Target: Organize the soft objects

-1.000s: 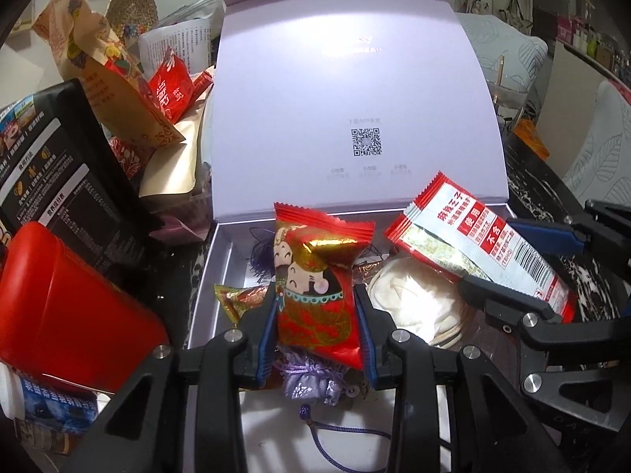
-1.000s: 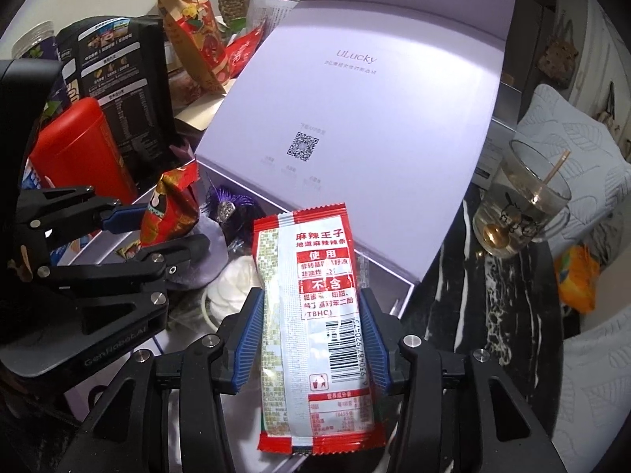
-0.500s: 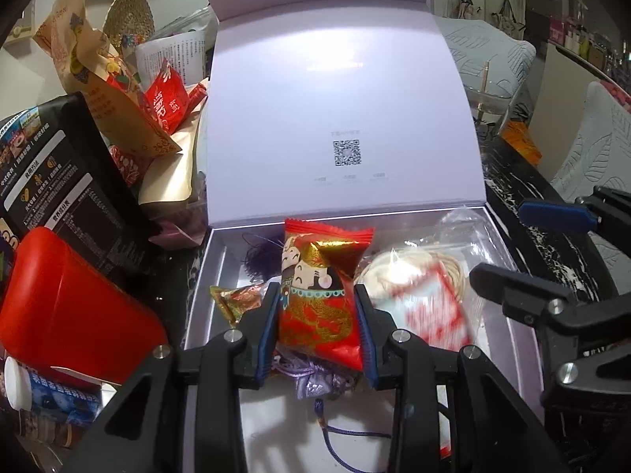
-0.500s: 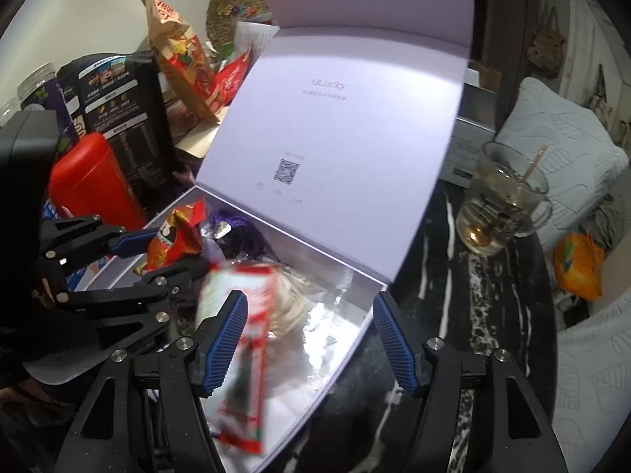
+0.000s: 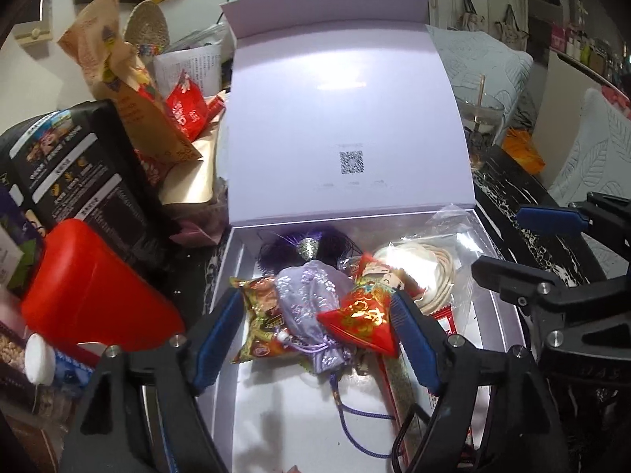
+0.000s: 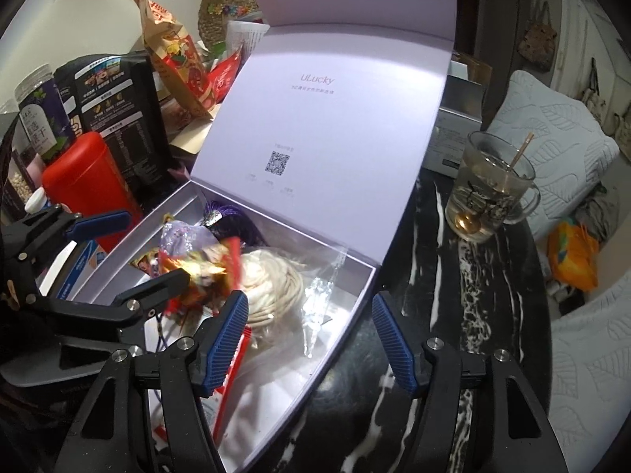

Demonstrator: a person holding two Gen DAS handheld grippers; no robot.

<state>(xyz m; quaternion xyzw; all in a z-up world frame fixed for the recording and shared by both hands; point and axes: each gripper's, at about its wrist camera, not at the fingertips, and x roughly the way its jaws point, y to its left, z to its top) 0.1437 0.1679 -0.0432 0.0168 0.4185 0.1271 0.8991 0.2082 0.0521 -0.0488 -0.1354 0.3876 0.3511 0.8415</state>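
1. Left gripper (image 5: 317, 327) has let go: a sec ago its jaws pinched the red doll packet (image 5: 364, 311); now they're spread wide, w/ the packet lying tilted between them, resting on the lilac sachet (image 5: 315, 307) inside the lavender box (image 5: 236, 374)
2. Right gripper (image 6: 311, 335) likewise: it held the red-white snack strip (image 6: 226, 386) 1 s ago, dropped it half a sec ago; jaws now spread, nothing between them, hovering over the box's near right corner and the black marble table (image 6: 434, 276)
3. Meaning for the task: both soft items appear delivered into the box; both tools look free for the next pick, prob. from the clutter at left
4. Count in the box, as visible: 1 doll packet, 1 lilac sachet w/ cord, 1 purple tassel (image 5: 307, 246), 1 gold-red candy bag (image 5: 262, 321), 1 clear bag of coiled cream rope (image 5: 430, 272), 1 snack strip at the near right
5. Outside: 1 red canister (image 5: 86, 295) and 1 black pouch (image 5: 79, 173) left of the box, 1 glass mug (image 6: 489, 189) far right; lid (image 5: 347, 126) stands open at the far side
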